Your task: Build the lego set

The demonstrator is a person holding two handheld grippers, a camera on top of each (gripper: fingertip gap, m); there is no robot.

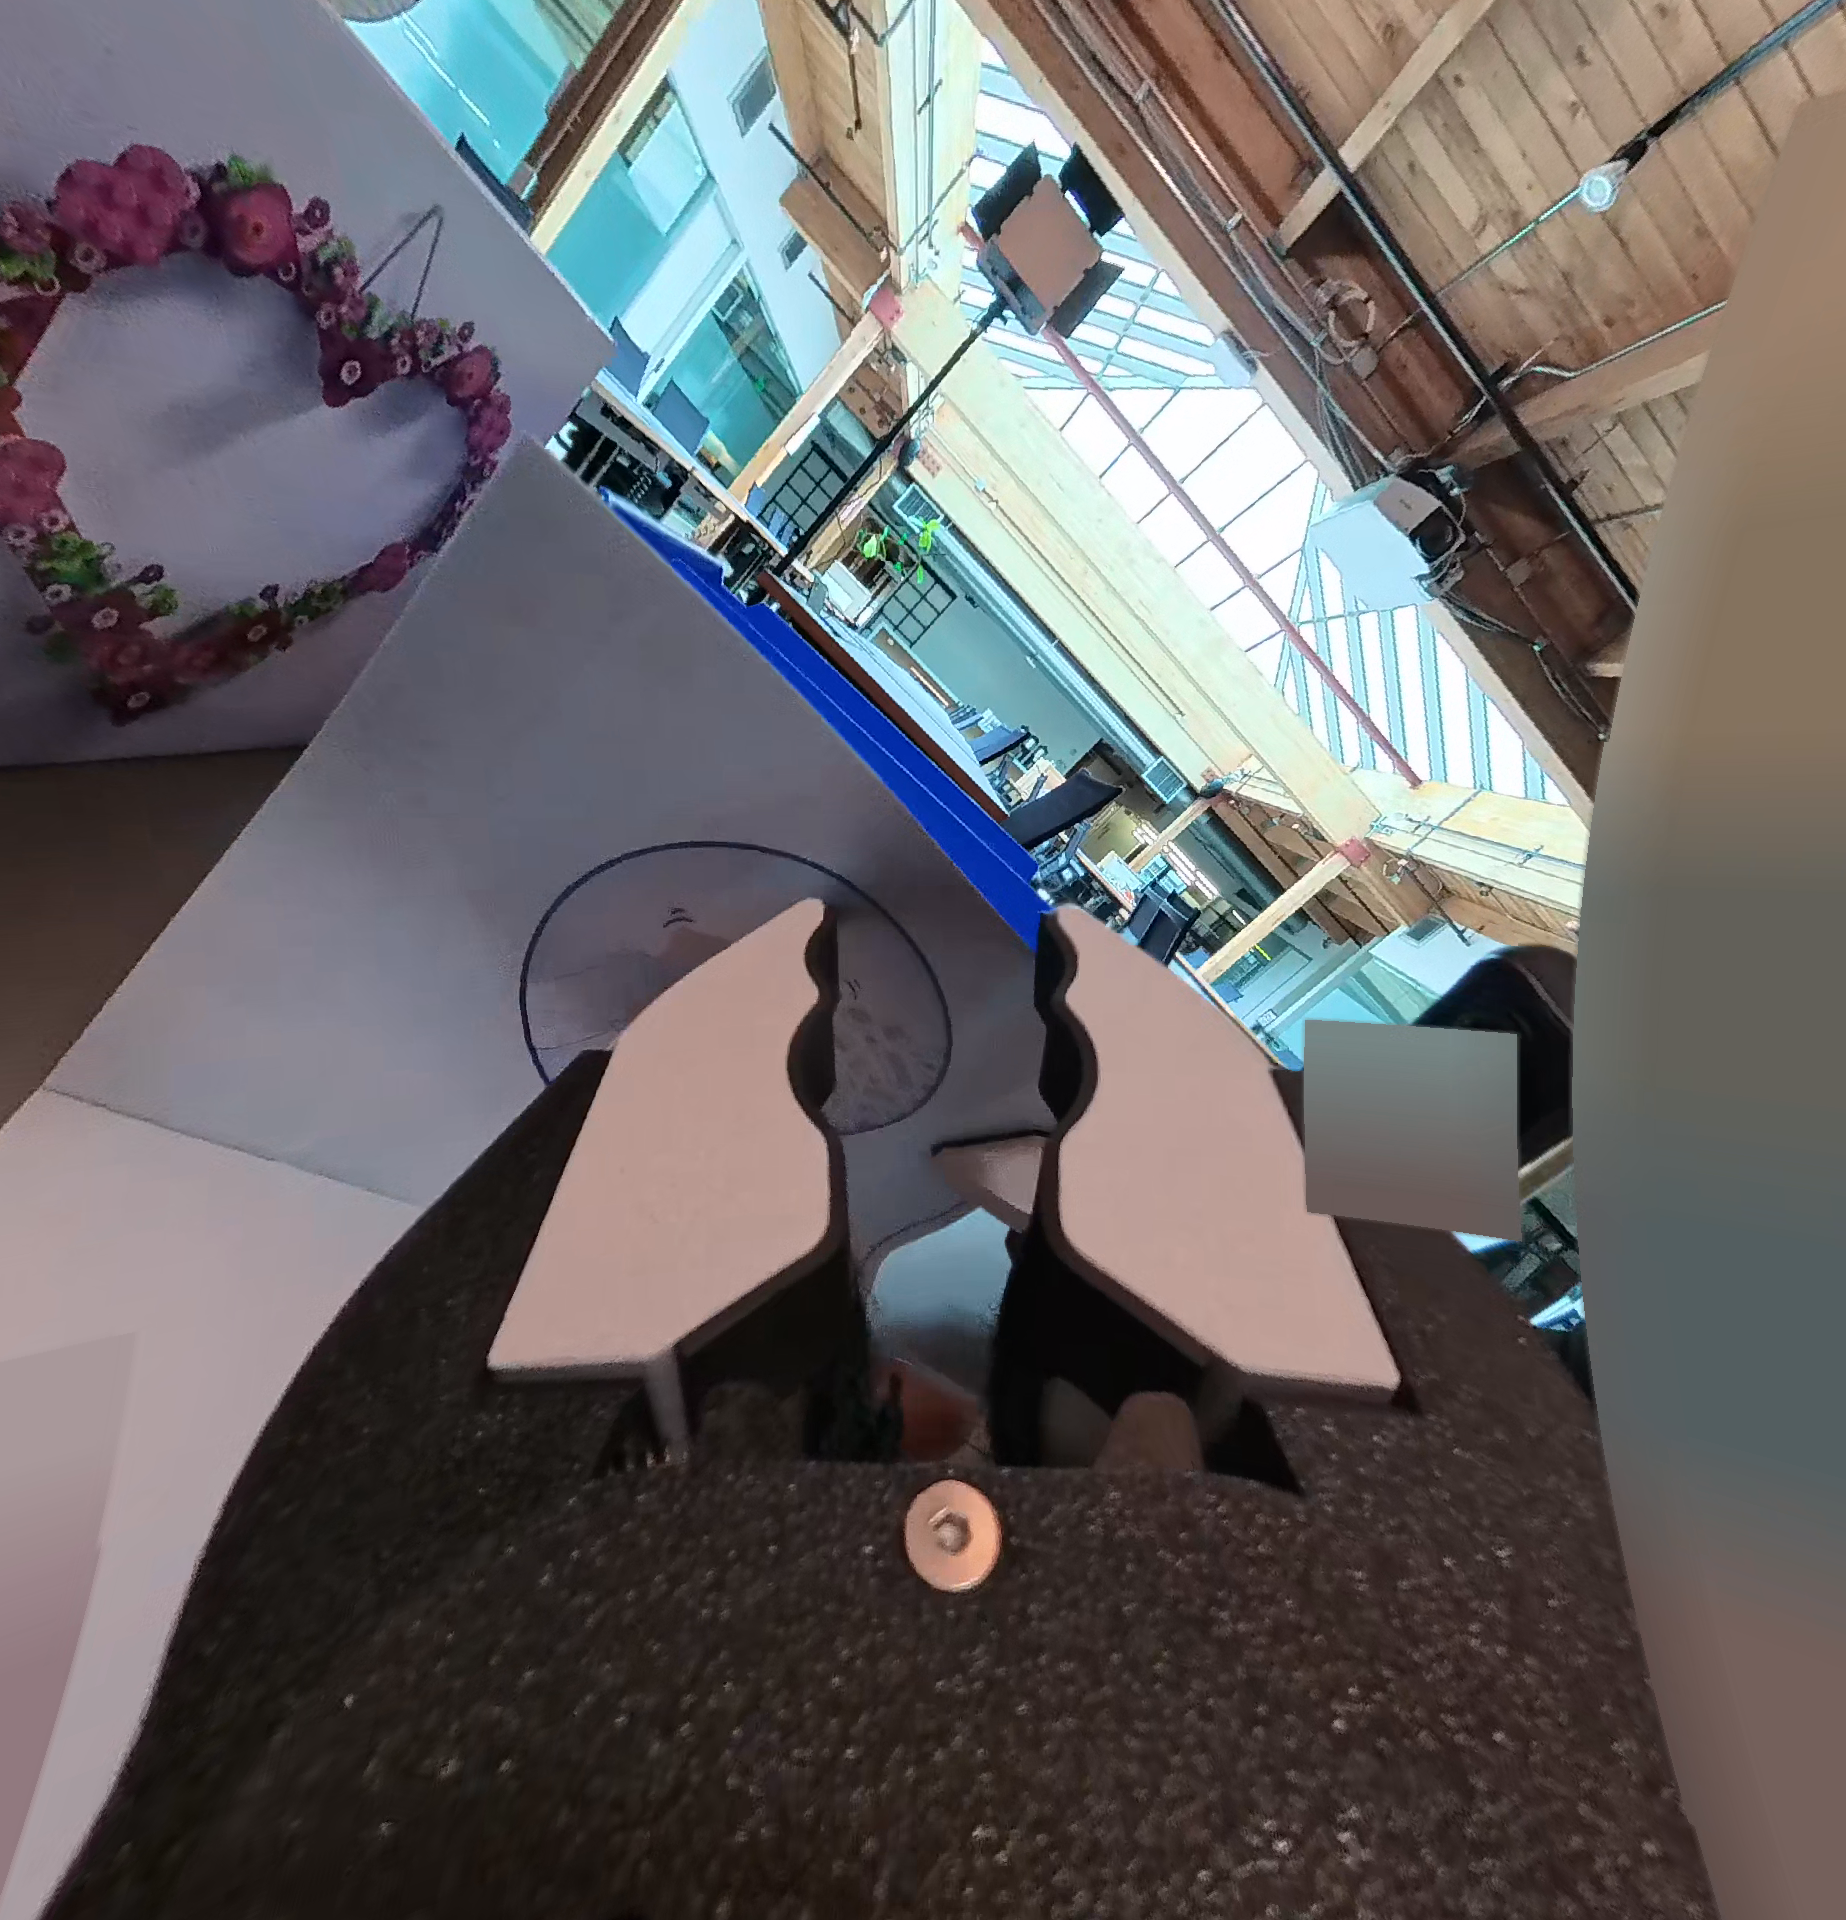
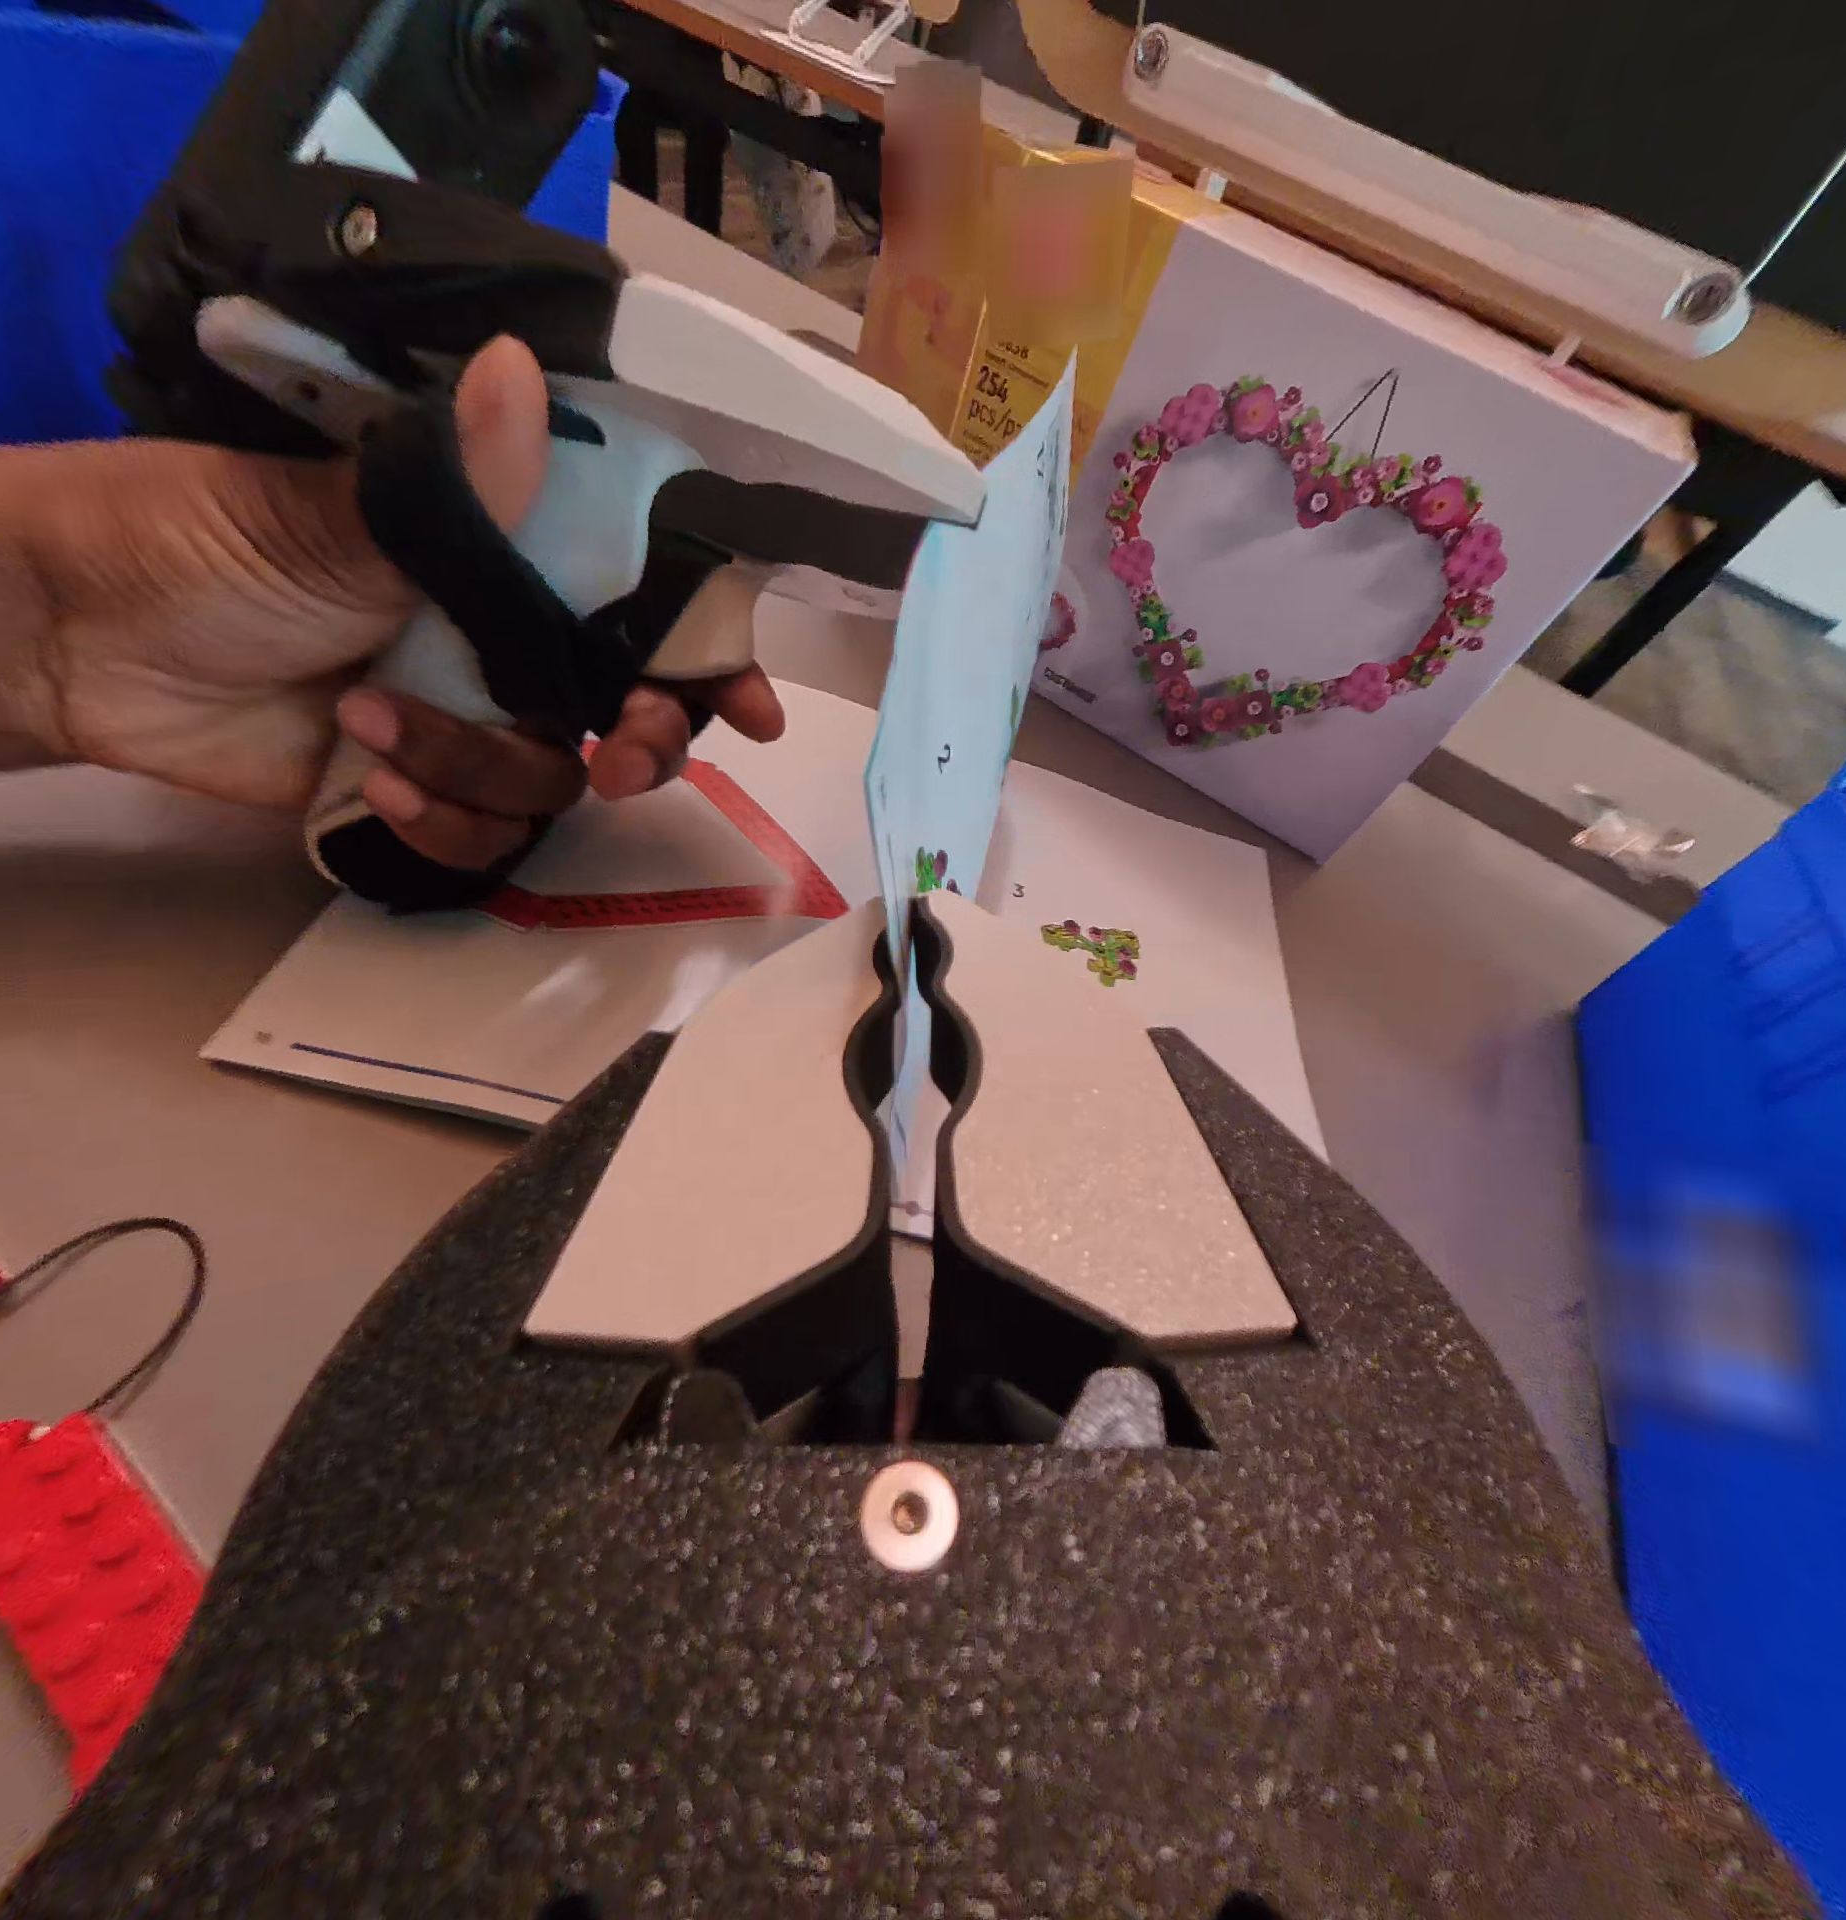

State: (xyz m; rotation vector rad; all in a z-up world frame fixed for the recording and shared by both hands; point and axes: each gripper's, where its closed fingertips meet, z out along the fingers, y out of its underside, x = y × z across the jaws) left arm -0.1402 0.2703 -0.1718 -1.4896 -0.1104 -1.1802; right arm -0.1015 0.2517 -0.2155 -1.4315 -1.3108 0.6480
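In the right wrist view my right gripper (image 2: 914, 914) is shut on a page (image 2: 950, 665) of the instruction booklet (image 2: 1158, 997) and holds it upright on edge. The left gripper (image 2: 966, 499), held in a hand, has its tips at that page's top edge. In the left wrist view my left gripper (image 1: 934, 925) is open and empty, with the lifted page (image 1: 586, 779) just beyond its fingers. A red heart-shaped Lego frame (image 2: 690, 899) lies on the booklet under the hand. A red Lego plate (image 2: 57, 1538) lies at the lower left.
The white Lego box with a flower heart picture (image 2: 1314, 582) stands behind the booklet and also shows in the left wrist view (image 1: 202, 436). Blue bins stand at the right (image 2: 1750, 1143) and the far left (image 2: 46, 208). A black cord (image 2: 160, 1247) lies on the grey table. Left tips to right tips: about 6 centimetres. The red Lego plate (image 2: 57, 1538) lies around 15 centimetres away from my right fingertips.
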